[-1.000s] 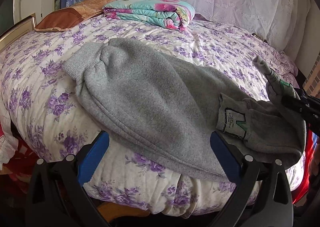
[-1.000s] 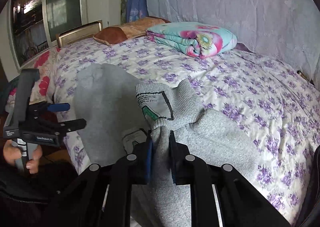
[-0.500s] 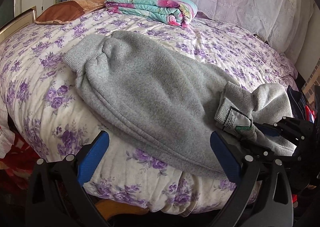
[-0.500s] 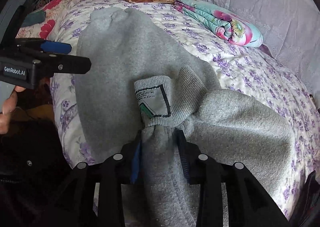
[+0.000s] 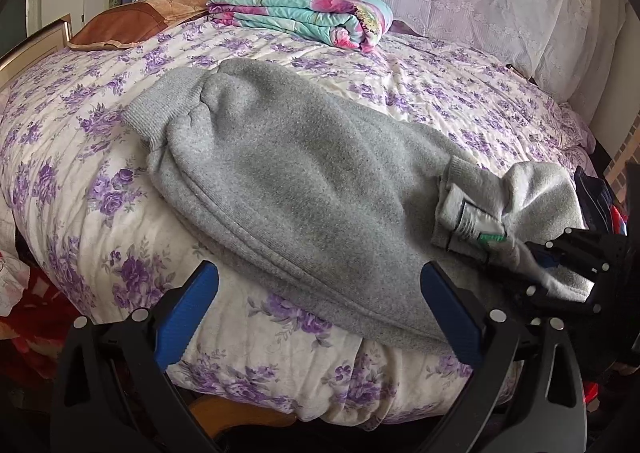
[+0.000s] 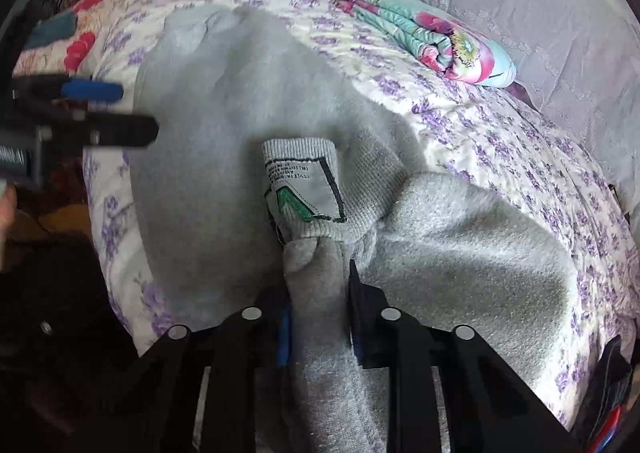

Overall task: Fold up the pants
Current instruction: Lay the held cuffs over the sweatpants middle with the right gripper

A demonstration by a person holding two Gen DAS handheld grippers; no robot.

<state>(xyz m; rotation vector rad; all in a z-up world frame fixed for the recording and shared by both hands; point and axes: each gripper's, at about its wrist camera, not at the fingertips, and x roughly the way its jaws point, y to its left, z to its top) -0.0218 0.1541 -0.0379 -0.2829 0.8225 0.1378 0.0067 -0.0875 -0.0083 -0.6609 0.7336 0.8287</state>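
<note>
The right gripper (image 6: 318, 309) has carried the waistband down onto the soft, thick grey fleece pants (image 5: 312, 197) on the bed, fingers closing on a bunched fold, while the left gripper (image 5: 320, 317) hangs wide open, empty.

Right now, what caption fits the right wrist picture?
Right gripper closing on bunched waistband of grey sweatpants on a purple-flowered quilt.

Grey pants (image 5: 304, 189) lie on a white bedspread (image 5: 460, 101) patterned with purple flowers.
</note>
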